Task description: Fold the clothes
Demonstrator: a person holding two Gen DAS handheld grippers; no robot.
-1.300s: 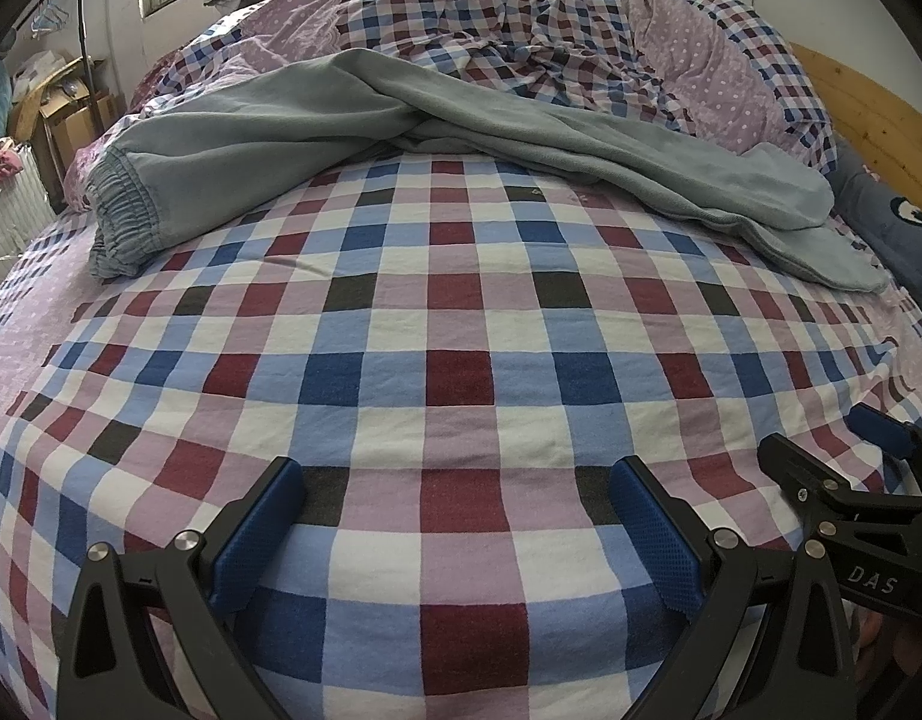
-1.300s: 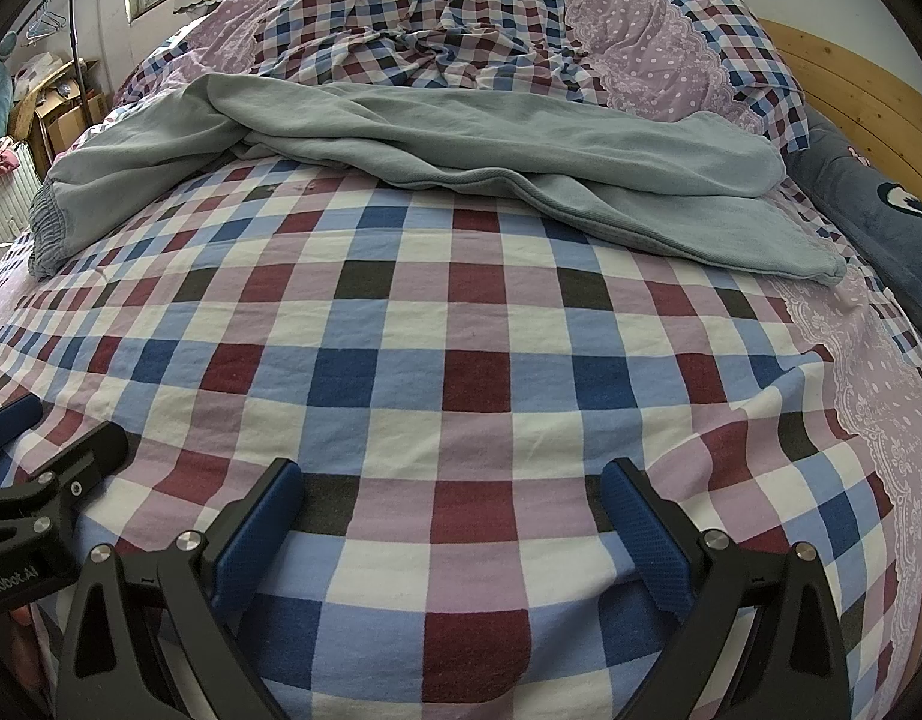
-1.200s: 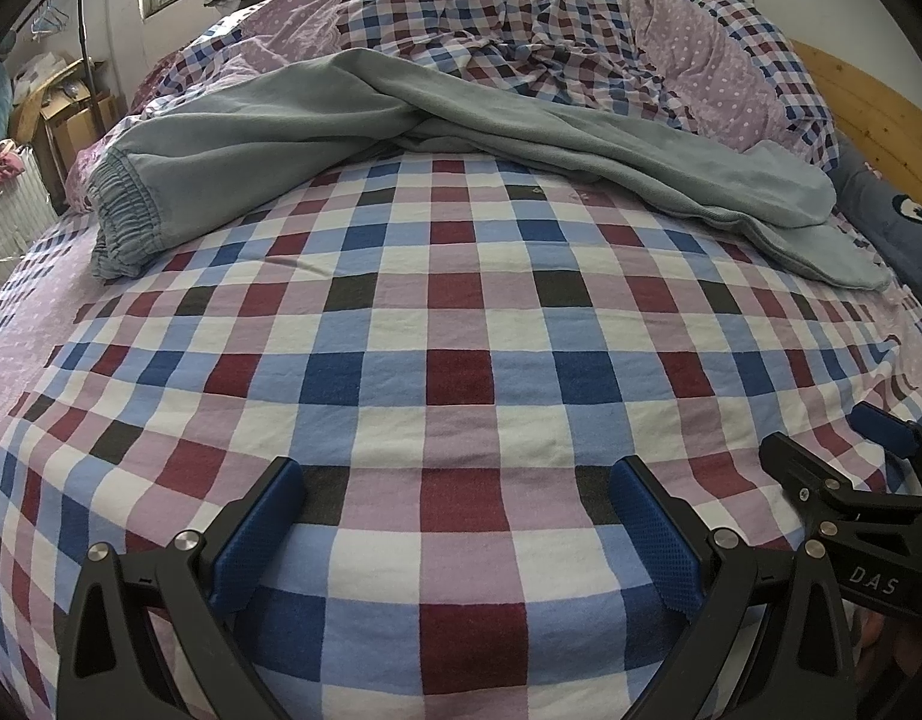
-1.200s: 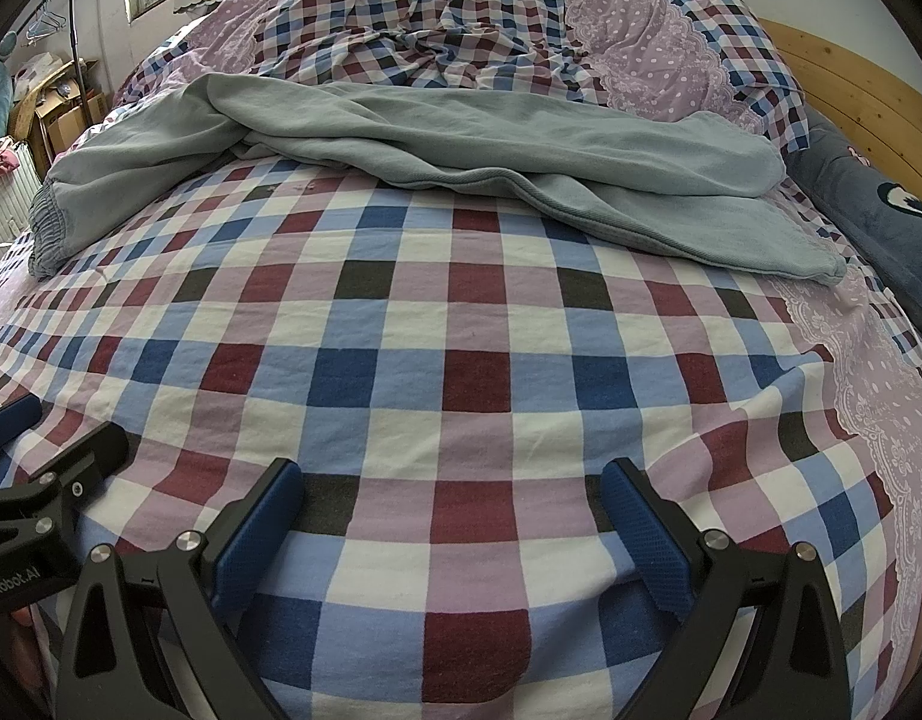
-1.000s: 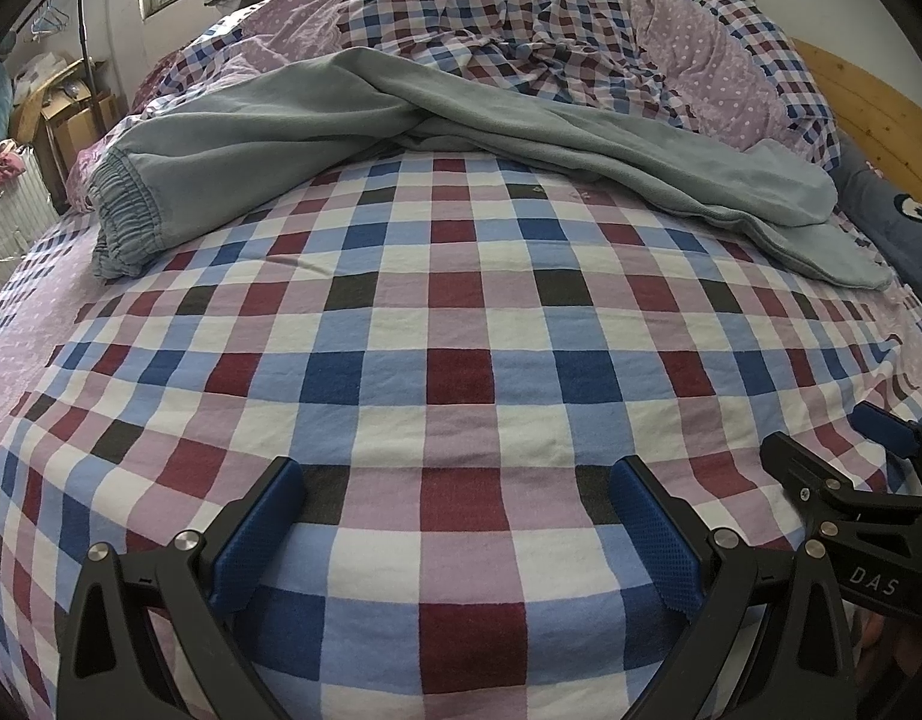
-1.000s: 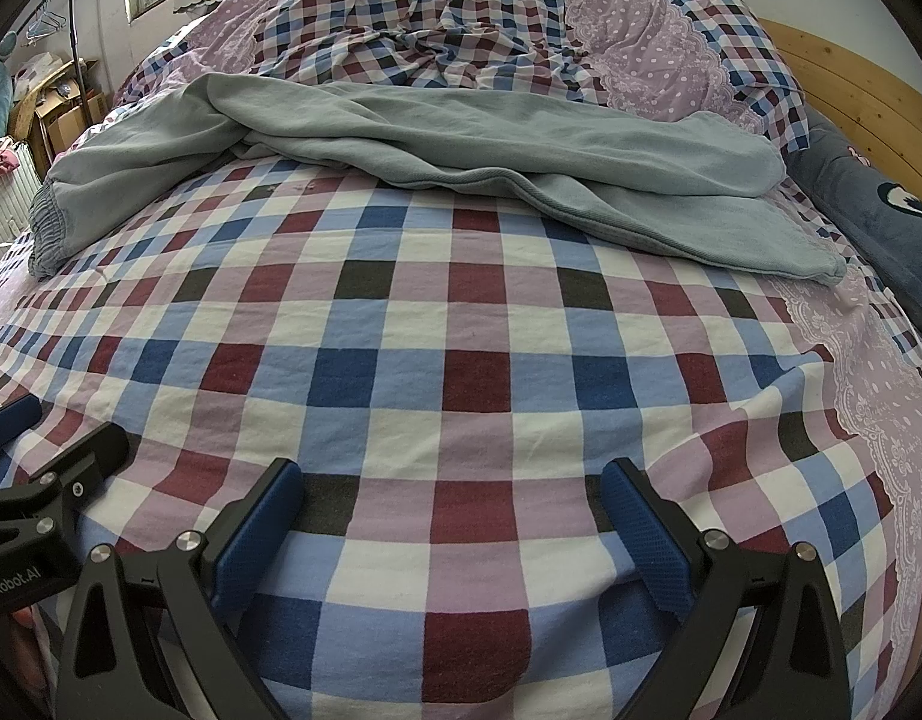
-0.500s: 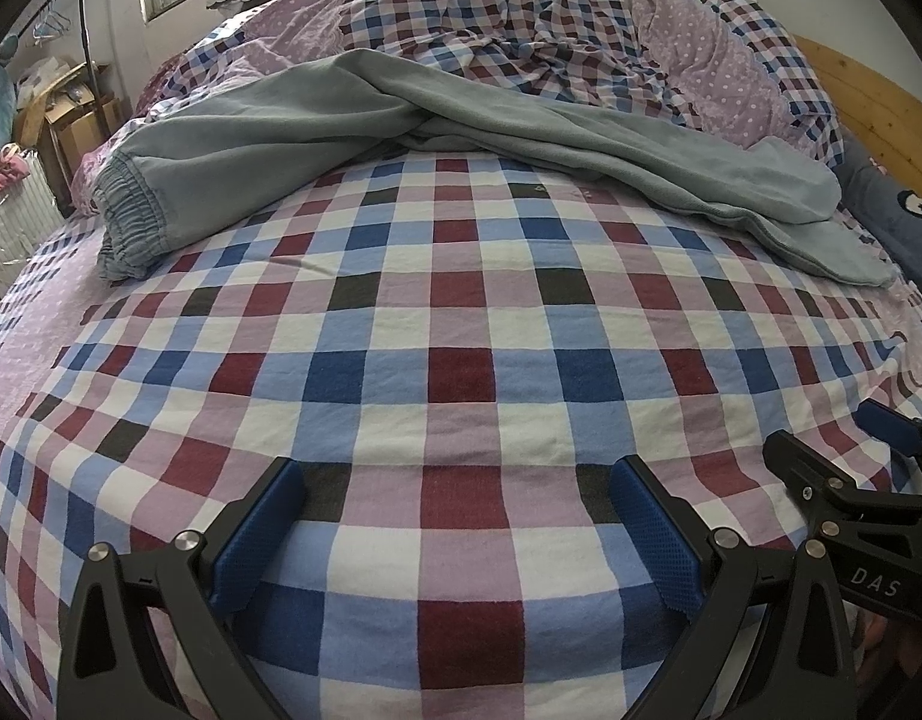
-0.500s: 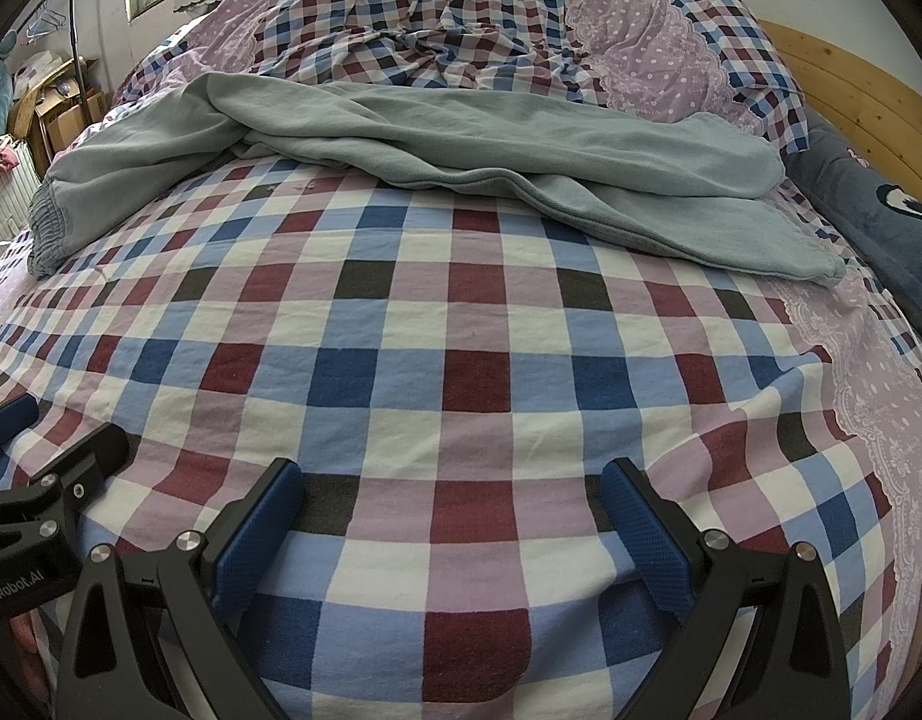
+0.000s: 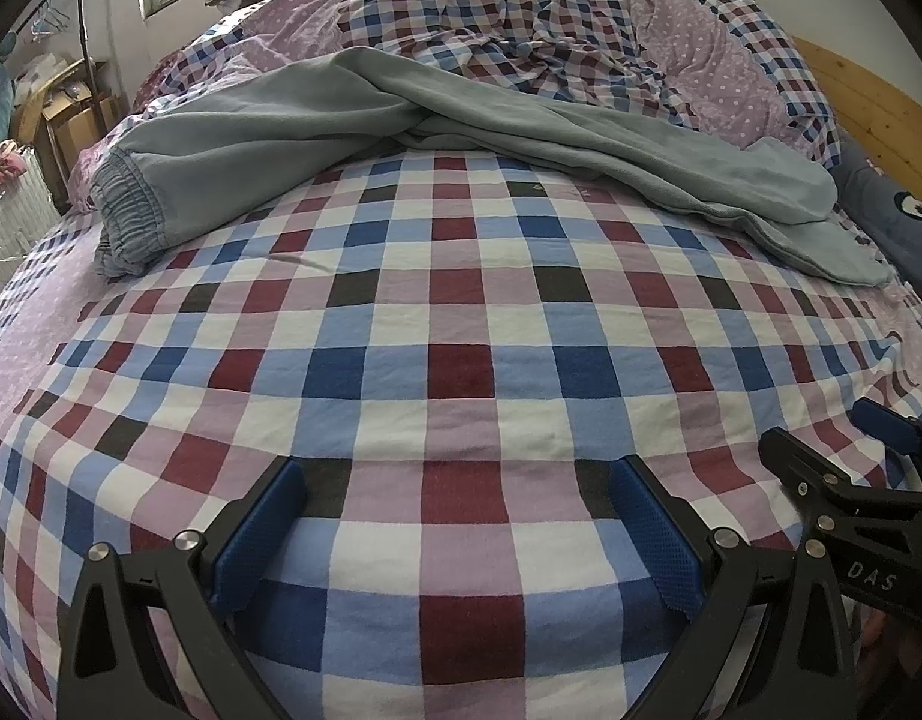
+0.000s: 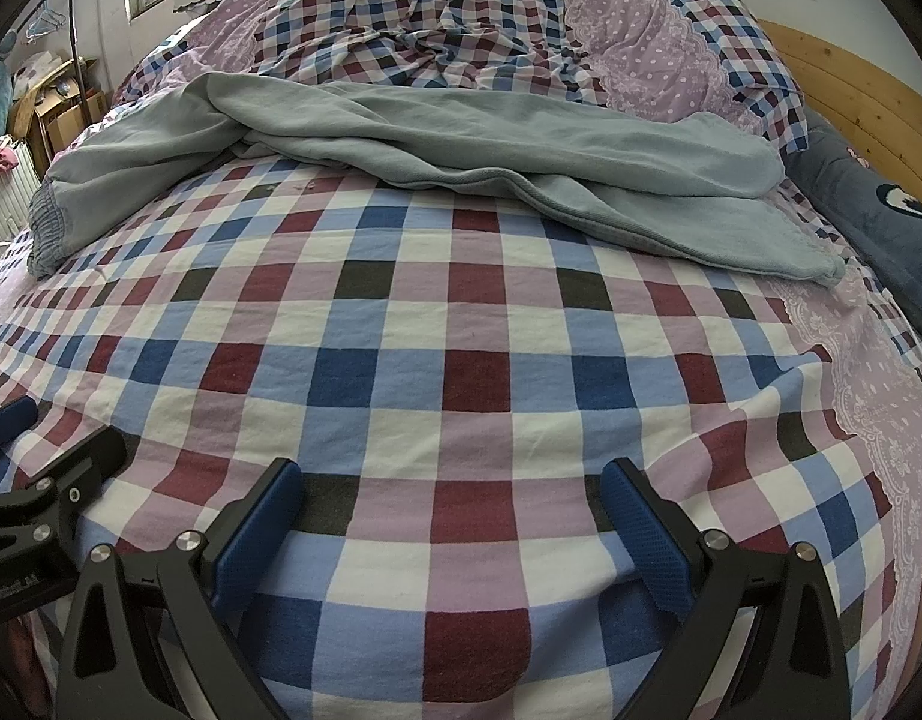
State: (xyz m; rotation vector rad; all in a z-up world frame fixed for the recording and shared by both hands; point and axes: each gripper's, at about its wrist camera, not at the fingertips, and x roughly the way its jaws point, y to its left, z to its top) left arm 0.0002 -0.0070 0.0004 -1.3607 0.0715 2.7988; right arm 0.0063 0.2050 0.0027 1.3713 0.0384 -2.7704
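Observation:
A pair of grey-blue sweatpants (image 9: 437, 120) (image 10: 461, 138) lies rumpled across the far half of the bed, the elastic waistband (image 9: 125, 210) at the left and the leg ends (image 10: 778, 240) at the right. My left gripper (image 9: 461, 486) stands open low over the checked sheet near the bed's front edge, nothing between its blue pads. My right gripper (image 10: 452, 486) is open the same way, just to the right of it; each gripper shows at the edge of the other's view. Both are well short of the sweatpants.
A checked sheet (image 9: 461, 324) covers the bed, with a bunched checked and lilac duvet (image 10: 461, 18) behind the pants. A wooden bed frame (image 10: 856, 96) and a dark blue cushion (image 10: 892, 222) lie at the right; a white basket (image 9: 11, 222) and boxes stand at the left.
Both grippers have crept slightly forward and to the left over the sheet; they stay open. The sweatpants have not moved.

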